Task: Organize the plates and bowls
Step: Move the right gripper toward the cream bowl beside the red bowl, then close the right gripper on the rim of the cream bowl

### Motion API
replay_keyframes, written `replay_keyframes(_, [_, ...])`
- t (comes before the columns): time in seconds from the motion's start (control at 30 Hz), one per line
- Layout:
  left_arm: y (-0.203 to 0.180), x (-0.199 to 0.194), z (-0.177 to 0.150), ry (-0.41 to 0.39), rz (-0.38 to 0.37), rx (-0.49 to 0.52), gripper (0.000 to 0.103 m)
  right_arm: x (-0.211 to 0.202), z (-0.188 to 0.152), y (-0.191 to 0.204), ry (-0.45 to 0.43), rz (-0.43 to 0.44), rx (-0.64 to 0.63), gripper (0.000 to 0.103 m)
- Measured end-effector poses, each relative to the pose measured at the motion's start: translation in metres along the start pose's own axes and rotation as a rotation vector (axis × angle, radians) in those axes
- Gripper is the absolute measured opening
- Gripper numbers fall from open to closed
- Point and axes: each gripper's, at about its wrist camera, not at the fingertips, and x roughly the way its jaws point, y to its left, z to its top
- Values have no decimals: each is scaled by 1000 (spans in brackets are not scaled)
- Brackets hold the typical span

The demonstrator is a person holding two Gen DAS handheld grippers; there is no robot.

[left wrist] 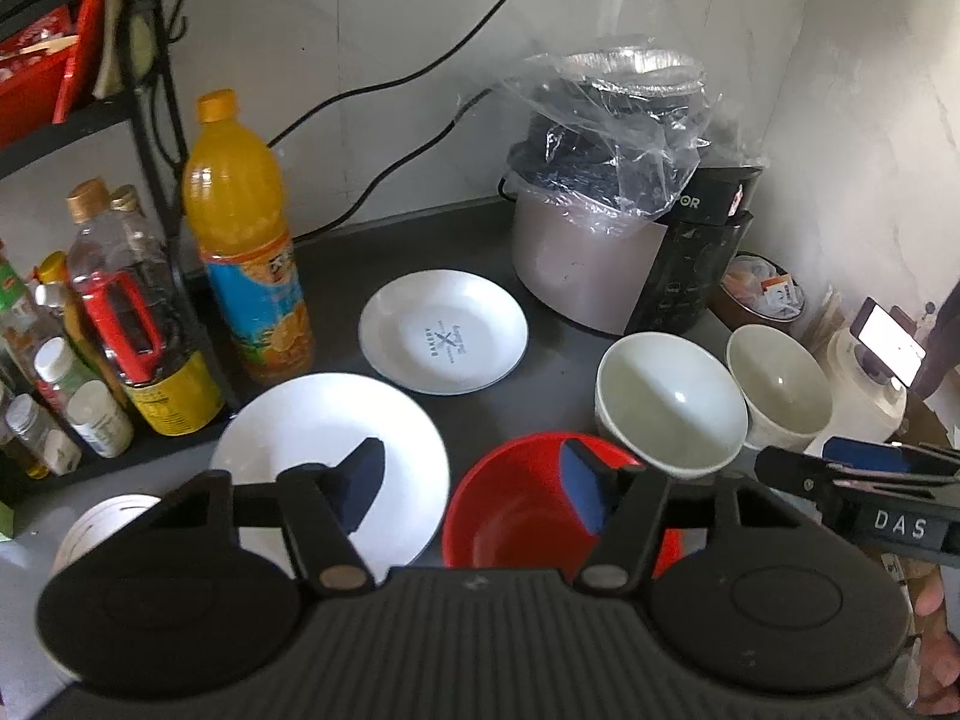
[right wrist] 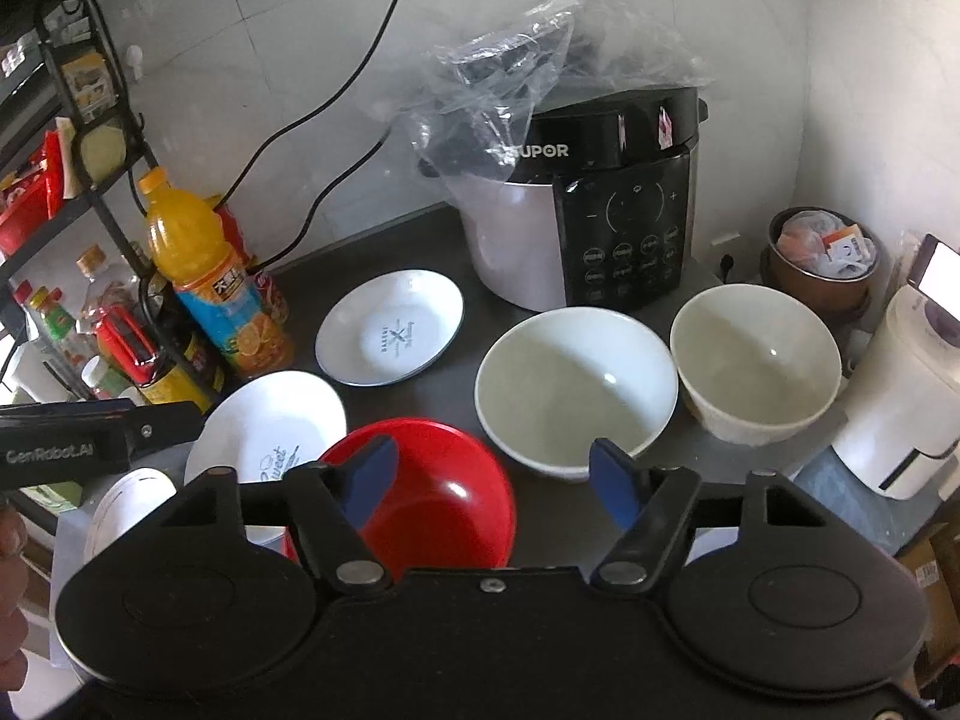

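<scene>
Your left gripper (left wrist: 474, 480) hangs over the gap between the near plate (left wrist: 288, 420) and red bowl (left wrist: 516, 516), jaws apart, grasping nothing. Your right gripper (right wrist: 495, 474) hangs between red bowl (right wrist: 444, 498) and white bowl (right wrist: 570, 384), jaws released. All dishes rest on the counter (left wrist: 336, 276)

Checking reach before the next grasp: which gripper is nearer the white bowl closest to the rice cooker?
Right. The right gripper hovers open just in front of that white bowl; the left gripper hovers open farther left, over the red bowl and plain plate.
</scene>
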Motion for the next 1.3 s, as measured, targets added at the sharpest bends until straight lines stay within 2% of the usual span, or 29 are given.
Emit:
replay_keyframes(0.17, [-24,28,14,11,26,-42,56,23,11,-34,40,31,-24,58])
replay_keyframes(0.3, [-44,56,26,37,64,-63,52,48,18,-64,81,58,-42,46])
replay_keyframes(0.53, [-71,91,44,78,103,-92,48,82,41,-104,124,135,-59,46])
replay_keyframes(0.8, [-90,129,55,125,93,-133,44,115,49,-130,223,193,-34,45])
replay_keyframes(0.9, [-94,144,56,147,93,-147,42,126,48,-135,245,197,-36,40])
replay_keyframes(1.17, [-101,184,56,234,89,-148,38,146,51,-148,293,194,-5,39])
replay_keyframes(1.23, [-103,193,54,252,88,-150,35,148,53,-150,303,188,-6,34])
replay_keyframes(1.3, [-104,202,53,267,88,-152,34,147,56,-152,307,186,8,33])
